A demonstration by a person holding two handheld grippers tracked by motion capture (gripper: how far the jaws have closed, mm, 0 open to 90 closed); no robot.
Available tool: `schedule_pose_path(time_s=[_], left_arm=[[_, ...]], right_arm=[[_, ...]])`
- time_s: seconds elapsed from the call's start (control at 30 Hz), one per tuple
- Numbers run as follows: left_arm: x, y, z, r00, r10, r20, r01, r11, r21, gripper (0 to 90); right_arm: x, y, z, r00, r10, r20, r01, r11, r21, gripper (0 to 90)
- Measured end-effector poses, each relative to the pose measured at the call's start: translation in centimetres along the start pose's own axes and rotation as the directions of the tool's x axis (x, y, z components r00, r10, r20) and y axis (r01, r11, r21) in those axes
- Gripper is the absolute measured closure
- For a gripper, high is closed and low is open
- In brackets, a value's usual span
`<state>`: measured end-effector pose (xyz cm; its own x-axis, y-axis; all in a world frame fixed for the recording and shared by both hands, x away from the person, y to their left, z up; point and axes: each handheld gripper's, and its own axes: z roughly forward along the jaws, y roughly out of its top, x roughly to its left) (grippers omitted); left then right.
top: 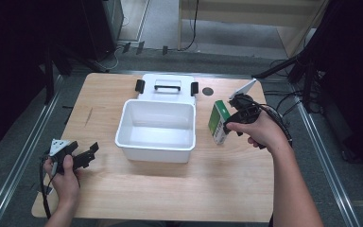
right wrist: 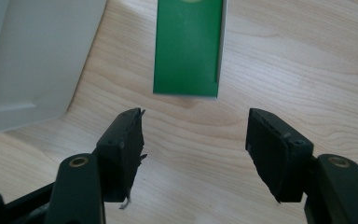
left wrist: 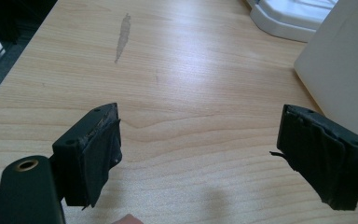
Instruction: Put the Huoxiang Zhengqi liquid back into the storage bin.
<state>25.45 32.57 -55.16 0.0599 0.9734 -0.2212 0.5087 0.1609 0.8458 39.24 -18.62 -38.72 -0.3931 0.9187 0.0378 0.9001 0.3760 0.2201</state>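
Note:
A white open bin [top: 123, 124] stands mid-table, and its inside looks bare. Its wall [right wrist: 37, 60] also borders the right gripper view. Just right of the bin rests a green and white box [top: 219, 122]. My right gripper [top: 234, 120] hovers beside that box. In the right gripper view the jaws are open [right wrist: 196, 135], with the green box [right wrist: 189, 46] just ahead of them and nothing between them. My left gripper [top: 90, 155] is low over the table's front left, open [left wrist: 198, 135], over bare wood.
The bin's white lid [top: 168, 87] with a black handle and latches lies behind the bin. A small black disc [top: 208, 91] sits near the far edge. The bin wall [left wrist: 345, 70] is close on the left gripper's right. A grey streak [left wrist: 122, 35] marks the wood.

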Motion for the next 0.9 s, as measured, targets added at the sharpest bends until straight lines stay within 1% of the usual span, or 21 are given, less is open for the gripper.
schedule_pose_path(time_s=[0.07, 0.13, 0.2, 0.27, 0.33, 0.43, 0.47, 0.53, 0.57, 0.63, 0.7, 0.77, 0.83, 0.9], left_arm=[[0.0, 0.0, 0.0, 1.0, -0.001, -0.001, 0.001, 1.0, 0.0, 14.7], [0.0, 0.0, 0.0, 1.0, -0.001, -0.001, 0.001, 1.0, 0.001, 14.7], [0.0, 0.0, 0.0, 1.0, -0.002, -0.001, 0.002, 1.0, 0.001, 14.7], [0.0, 0.0, 0.0, 1.0, -0.003, 0.0, 0.003, 1.0, 0.0, 14.7], [0.0, 0.0, 0.0, 1.0, -0.003, 0.001, 0.003, 1.0, -0.002, 14.7], [0.0, 0.0, 0.0, 1.0, -0.004, 0.001, 0.004, 1.0, -0.002, 14.7], [0.1, 0.0, 0.0, 1.0, -0.002, 0.002, 0.002, 1.0, -0.002, 14.7], [0.0, 0.0, 0.0, 1.0, -0.004, 0.001, 0.004, 1.0, -0.002, 14.7], [0.1, 0.0, 0.0, 1.0, -0.002, 0.002, 0.002, 1.0, -0.002, 14.7], [0.1, 0.0, 0.0, 1.0, -0.002, 0.002, 0.002, 1.0, -0.002, 14.7], [0.1, 0.0, 0.0, 1.0, -0.004, 0.002, 0.004, 1.0, -0.002, 14.7], [0.1, 0.0, 0.0, 1.0, -0.002, 0.002, 0.002, 1.0, -0.002, 14.7], [0.1, 0.0, 0.0, 1.0, -0.003, 0.002, 0.003, 1.0, -0.002, 14.7], [0.1, 0.0, 0.0, 1.0, -0.004, 0.002, 0.004, 1.0, -0.002, 14.7]], right_arm=[[0.2, 0.4, 0.1, 0.9999, 0.011, 0.003, -0.011, 1.0, 0.003, 39.1], [0.3, 0.7, 0.1, 1.0, 0.008, 0.005, -0.008, 1.0, 0.0, 40.8], [0.5, 1.1, 0.2, 0.9999, 0.017, 0.004, -0.017, 1.0, 0.002, 42.1], [0.5, 1.5, 0.3, 0.9998, 0.018, 0.0, -0.018, 1.0, 0.01, 43.1], [0.3, 2.0, 0.4, 0.9998, 0.017, -0.013, -0.016, 1.0, 0.022, 43.5], [0.4, 2.5, 0.6, 0.9998, 0.016, -0.011, -0.016, 0.999, 0.028, 46.9], [0.4, 2.7, 0.7, 0.9997, 0.023, -0.012, -0.023, 0.999, 0.027, 48.2], [0.6, 3.0, 0.8, 0.9996, 0.027, -0.007, -0.027, 0.999, 0.025, 48.9], [0.6, 3.1, 0.9, 0.9998, 0.02, 0.001, -0.02, 1.0, 0.021, 49.4], [0.8, 3.4, 1.0, 0.9996, 0.027, 0.012, -0.027, 0.999, 0.019, 50.7], [0.9, 3.5, 1.0, 0.9994, 0.031, 0.015, -0.031, 0.999, 0.017, 51.3], [0.9, 4.0, 1.2, 0.9986, 0.05, 0.019, -0.05, 0.999, 0.01, 52.8], [0.8, 4.2, 1.3, 0.9978, 0.061, 0.028, -0.061, 0.998, 0.009, 54.0], [0.7, 4.5, 1.6, 0.9973, 0.068, 0.028, -0.069, 0.998, 0.012, 55.3]])
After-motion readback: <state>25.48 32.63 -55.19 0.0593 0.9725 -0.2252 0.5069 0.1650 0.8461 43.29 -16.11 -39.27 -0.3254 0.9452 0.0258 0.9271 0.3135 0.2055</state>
